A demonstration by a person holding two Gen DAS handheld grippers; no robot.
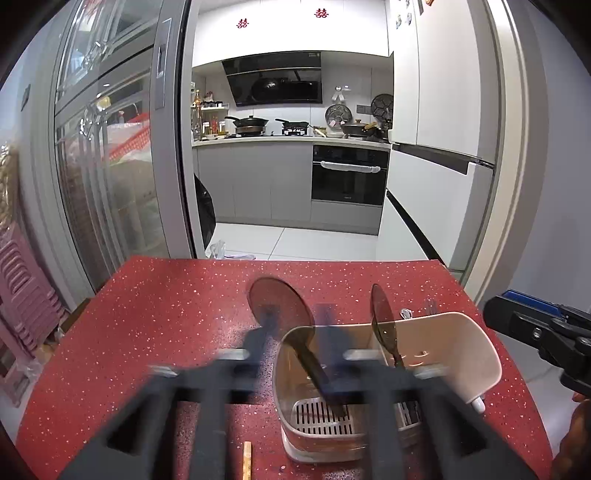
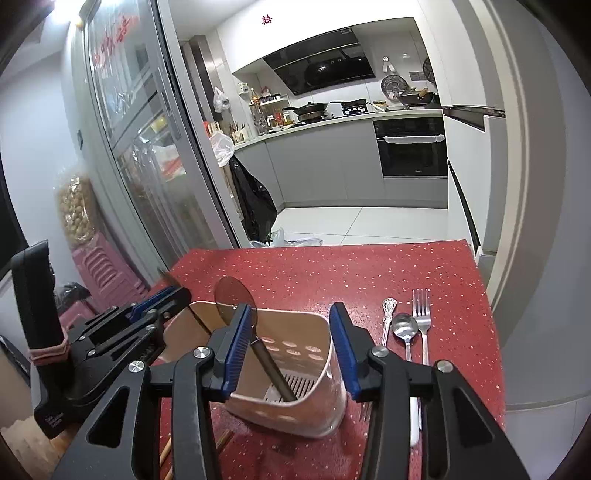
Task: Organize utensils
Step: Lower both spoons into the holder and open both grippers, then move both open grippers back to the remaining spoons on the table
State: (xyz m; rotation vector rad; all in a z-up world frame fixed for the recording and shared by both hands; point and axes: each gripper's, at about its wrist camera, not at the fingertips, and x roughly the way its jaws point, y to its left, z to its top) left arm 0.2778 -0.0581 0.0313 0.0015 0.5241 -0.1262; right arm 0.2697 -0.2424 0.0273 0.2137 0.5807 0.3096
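The left gripper (image 1: 291, 354) is smeared by motion blur, so its fingertips are not sharp, the chopstick (image 1: 246, 459) is cut off by the lower edge, and the right gripper (image 2: 293, 350) hides the lower handles of the spoon (image 2: 405, 326) and fork (image 2: 422, 314).

Two red double-happiness signs (image 1: 242, 23) are showing on the white upper cabinets (image 1: 288, 29) in the left wrist view, one left and one right (image 1: 321, 13). One such sign (image 2: 265, 19) is showing in the right wrist view. Red characters on the glass door (image 2: 110, 48) and small print on the oven (image 2: 418, 170) are staying unreadable.
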